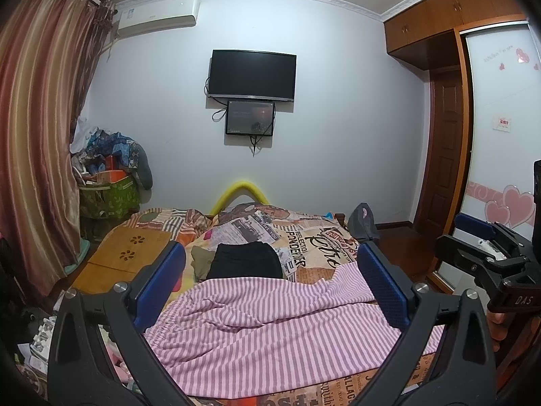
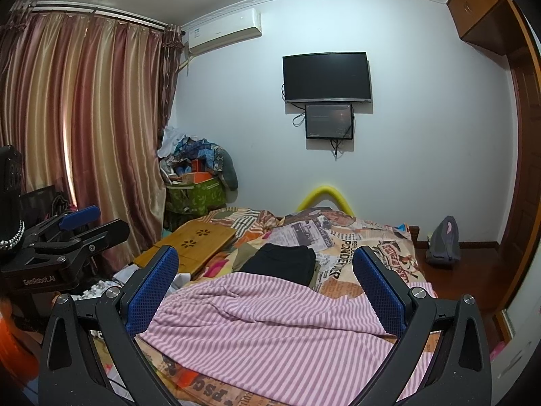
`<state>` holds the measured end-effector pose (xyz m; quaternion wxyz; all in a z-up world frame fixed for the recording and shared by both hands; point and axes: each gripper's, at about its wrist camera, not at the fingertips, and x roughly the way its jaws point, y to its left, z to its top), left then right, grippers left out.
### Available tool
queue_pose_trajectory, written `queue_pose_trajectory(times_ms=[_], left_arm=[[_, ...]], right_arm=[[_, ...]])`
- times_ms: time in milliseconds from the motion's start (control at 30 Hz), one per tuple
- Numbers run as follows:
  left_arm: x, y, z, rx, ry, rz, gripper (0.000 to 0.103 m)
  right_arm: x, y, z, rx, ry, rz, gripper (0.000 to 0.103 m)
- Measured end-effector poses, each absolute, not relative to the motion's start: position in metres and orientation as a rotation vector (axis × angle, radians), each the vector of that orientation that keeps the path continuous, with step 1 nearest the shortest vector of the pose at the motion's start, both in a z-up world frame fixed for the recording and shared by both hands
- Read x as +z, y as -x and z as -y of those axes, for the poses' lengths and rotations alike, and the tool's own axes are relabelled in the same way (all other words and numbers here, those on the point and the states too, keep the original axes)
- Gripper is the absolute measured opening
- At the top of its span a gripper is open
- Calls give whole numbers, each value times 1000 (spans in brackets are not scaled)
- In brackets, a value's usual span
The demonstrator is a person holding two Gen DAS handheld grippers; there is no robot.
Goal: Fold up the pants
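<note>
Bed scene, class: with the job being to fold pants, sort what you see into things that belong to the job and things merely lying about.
Belongs to the job:
- pink-and-white striped pants, spread on the bed
- left gripper, open
- right gripper, open

Just lying about:
- folded black garment
- olive-green cloth
- bamboo lap tray
- yellow foam tube
- grey backpack

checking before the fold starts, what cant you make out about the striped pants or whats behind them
- Striped pants: near end cut off by the bottom edge and the left hand-held gripper frame, left wrist view.
- Same in the right wrist view, behind the right hand-held gripper.
- Olive cloth: mostly hidden under the black folded garment.
</note>
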<state>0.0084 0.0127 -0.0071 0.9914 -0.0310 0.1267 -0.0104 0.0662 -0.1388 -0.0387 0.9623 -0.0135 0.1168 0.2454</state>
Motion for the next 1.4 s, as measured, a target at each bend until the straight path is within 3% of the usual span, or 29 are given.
queue_pose_trajectory(times_ms=[600,1400], left_arm=[[-26,-41,-23,-13,73,-304,103],[-149,-245,-176,239,44,-621,102]], right_arm=[[-53,-87,141,491,19,-288,103],[-130,-200,276,-35,89,-531,102]])
